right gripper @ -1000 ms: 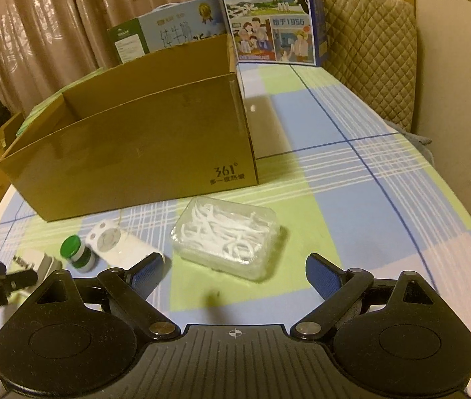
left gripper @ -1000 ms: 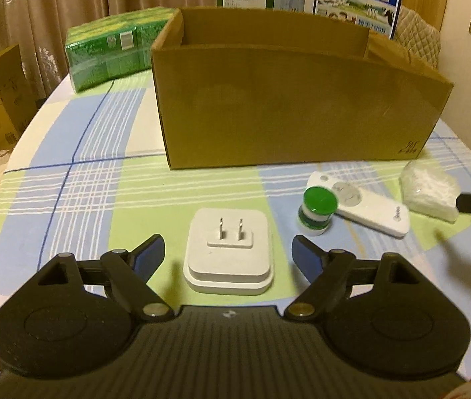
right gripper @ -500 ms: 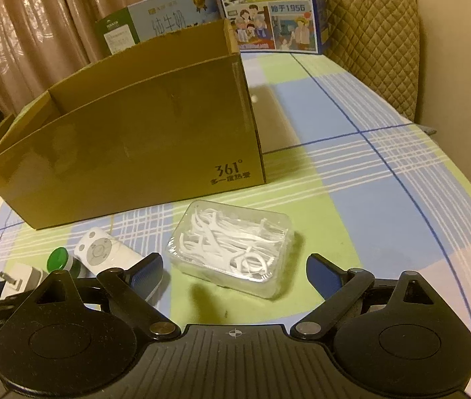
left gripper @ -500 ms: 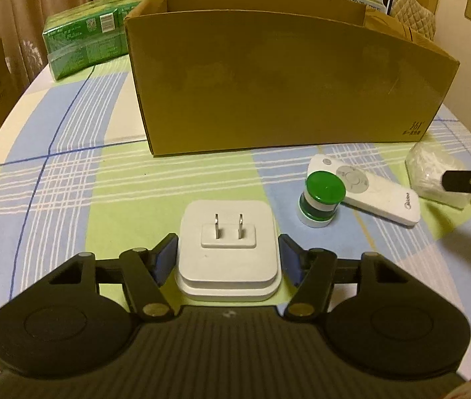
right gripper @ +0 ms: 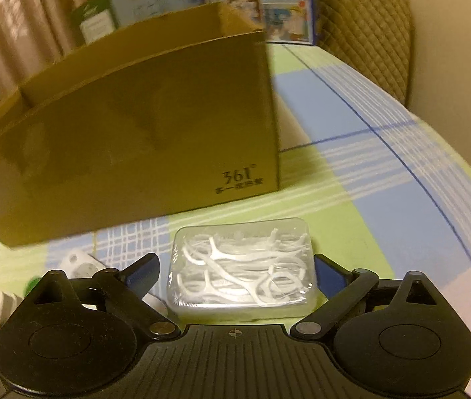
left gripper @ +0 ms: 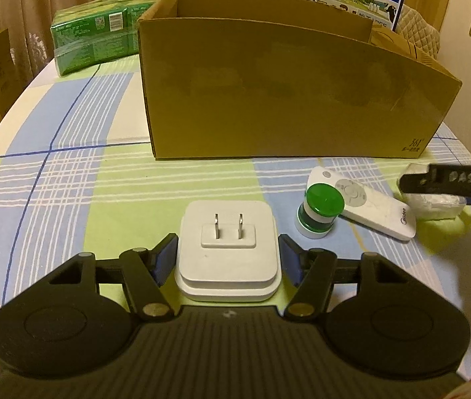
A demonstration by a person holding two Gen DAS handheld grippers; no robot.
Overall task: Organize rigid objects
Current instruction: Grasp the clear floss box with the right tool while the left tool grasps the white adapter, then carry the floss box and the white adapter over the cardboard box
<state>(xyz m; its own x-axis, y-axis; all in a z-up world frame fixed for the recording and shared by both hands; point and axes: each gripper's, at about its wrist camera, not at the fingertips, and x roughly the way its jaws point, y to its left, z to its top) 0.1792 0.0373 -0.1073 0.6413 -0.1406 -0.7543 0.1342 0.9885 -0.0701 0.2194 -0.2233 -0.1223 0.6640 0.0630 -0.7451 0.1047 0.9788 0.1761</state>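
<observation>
Curtains hang behind a bench [left gripper: 69, 173] covered in a blue, green and white plaid cloth, and an open cardboard box [left gripper: 282, 93] stands on it as the landmark. Just in front of the box's long wall lies a white plug adapter [left gripper: 228, 249], prongs up, flat on the cloth. The left tool [left gripper: 228, 259] has closed in on it within the last second: its blue pads sit against the adapter's two sides in a half-wide grip. To the right of the adapter, still in front of the box, stand a small green-capped jar [left gripper: 318, 207] and a white remote [left gripper: 365, 204], the jar touching the remote's near edge. Near the box's front right corner lies a clear case of floss picks [right gripper: 240, 262]. The right tool [right gripper: 235, 267] has just been opening and straddles the case with its jaws wide, the left pad clear of it; contact on the right cannot be told. Green packs [left gripper: 99, 43] lie left of the box.
</observation>
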